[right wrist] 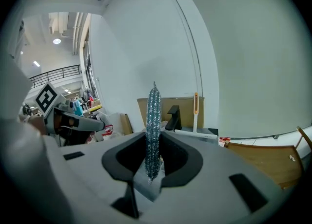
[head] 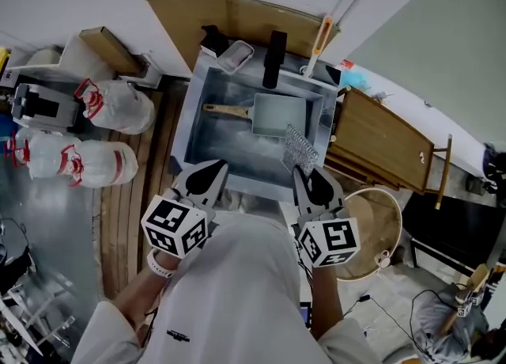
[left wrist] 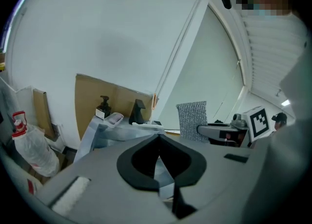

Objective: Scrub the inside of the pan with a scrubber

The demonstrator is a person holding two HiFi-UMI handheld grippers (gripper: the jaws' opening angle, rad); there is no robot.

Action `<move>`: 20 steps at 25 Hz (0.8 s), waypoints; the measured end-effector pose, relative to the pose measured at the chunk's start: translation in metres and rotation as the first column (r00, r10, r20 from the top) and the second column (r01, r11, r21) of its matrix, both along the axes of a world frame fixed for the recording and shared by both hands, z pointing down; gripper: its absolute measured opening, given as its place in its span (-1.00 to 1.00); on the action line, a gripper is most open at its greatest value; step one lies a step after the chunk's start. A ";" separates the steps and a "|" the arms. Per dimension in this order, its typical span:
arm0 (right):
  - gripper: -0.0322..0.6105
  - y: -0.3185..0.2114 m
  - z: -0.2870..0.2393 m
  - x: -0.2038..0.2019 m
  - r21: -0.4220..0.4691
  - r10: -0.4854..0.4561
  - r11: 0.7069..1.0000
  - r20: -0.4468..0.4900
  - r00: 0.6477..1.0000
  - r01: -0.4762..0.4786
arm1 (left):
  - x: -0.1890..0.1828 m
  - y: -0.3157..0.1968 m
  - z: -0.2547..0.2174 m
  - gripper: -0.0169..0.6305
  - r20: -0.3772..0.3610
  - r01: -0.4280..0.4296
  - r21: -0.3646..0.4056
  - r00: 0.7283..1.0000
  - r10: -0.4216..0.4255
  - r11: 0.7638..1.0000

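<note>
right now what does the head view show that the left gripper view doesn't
Only the head view: the pan lying inside the sink, and a round basket off to the right. Only the left gripper view: the left gripper close up, jaws together with nothing between them. Both: the scrubber clamped in the right gripper, the faucet and the soap bottle.
</note>
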State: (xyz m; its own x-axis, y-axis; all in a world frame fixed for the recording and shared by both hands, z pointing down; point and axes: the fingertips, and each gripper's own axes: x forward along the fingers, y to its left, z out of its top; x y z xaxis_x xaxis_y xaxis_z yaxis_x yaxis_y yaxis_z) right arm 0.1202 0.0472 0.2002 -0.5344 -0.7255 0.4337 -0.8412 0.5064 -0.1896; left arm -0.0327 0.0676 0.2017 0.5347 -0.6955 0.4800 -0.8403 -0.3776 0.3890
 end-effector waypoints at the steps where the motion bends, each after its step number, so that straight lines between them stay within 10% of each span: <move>1: -0.68 -0.005 0.003 0.001 0.000 -0.013 1.000 -0.010 1.000 0.013 | 0.000 -0.003 0.002 -0.93 0.001 0.003 -0.003 1.000 -0.003 1.000; 20: -0.68 -0.085 0.128 -0.034 -0.155 -0.378 0.925 -0.266 0.887 0.348 | 0.009 -0.067 0.100 -0.93 0.060 0.035 -0.109 0.998 -0.028 0.993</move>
State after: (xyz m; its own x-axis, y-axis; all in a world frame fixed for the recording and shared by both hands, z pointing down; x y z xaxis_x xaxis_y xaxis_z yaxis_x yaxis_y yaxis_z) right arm 0.0858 -0.0377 0.3286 -0.5943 -0.4494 0.6670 -0.6277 0.7776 -0.0354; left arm -0.0239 0.0004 0.3018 0.4821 -0.6531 0.5840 -0.8736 -0.3082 0.3765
